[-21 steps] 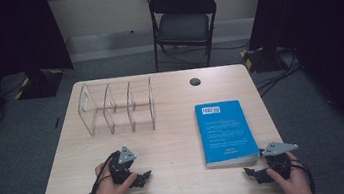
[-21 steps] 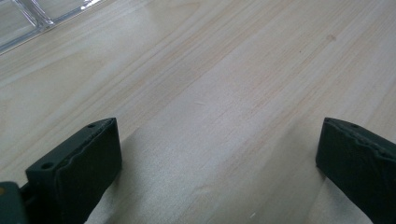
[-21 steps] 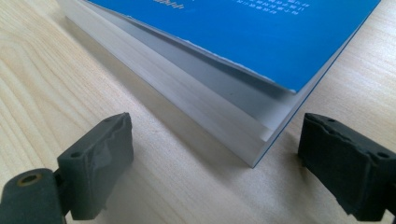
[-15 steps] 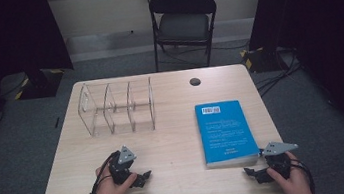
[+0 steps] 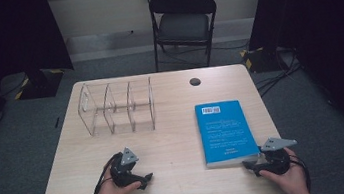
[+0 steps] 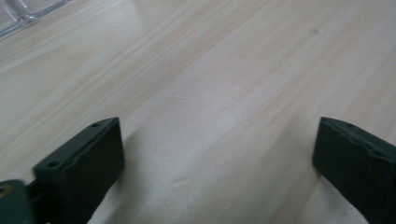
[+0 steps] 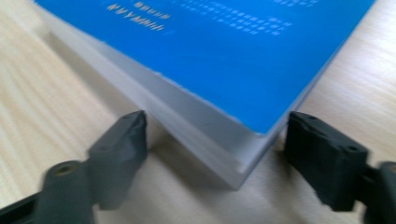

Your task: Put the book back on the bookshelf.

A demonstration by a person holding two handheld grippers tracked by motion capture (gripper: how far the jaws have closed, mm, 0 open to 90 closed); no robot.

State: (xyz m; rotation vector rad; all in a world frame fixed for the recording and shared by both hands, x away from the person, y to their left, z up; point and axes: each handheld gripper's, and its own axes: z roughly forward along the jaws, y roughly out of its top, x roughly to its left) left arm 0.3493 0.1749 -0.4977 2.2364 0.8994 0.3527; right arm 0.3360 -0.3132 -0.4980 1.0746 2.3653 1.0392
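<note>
Since the earlier frames almost nothing has moved: both hands sit at the near edge of the surface (image 5: 174, 127) as they did, and the blue book (image 5: 224, 131) lies flat in the same spot on the right half.

The right tool (image 7: 217, 140) stands released, its jaws spread on either side of the book's near corner with the pads not yet pressing on it; the corner pokes into the gap between them. The left tool (image 6: 217, 154) is also released, jaws wide over bare wood, holding nothing, with the clear acrylic organizer (image 5: 117, 107) well apart at the far left.

A likely risk: because the jaws meet the book at a corner and not along an edge, closing there could pinch only the cover or a few pages, so the book might swing, sag or slip out when raised. Pushing forward could also slide it across the smooth wood.
</note>
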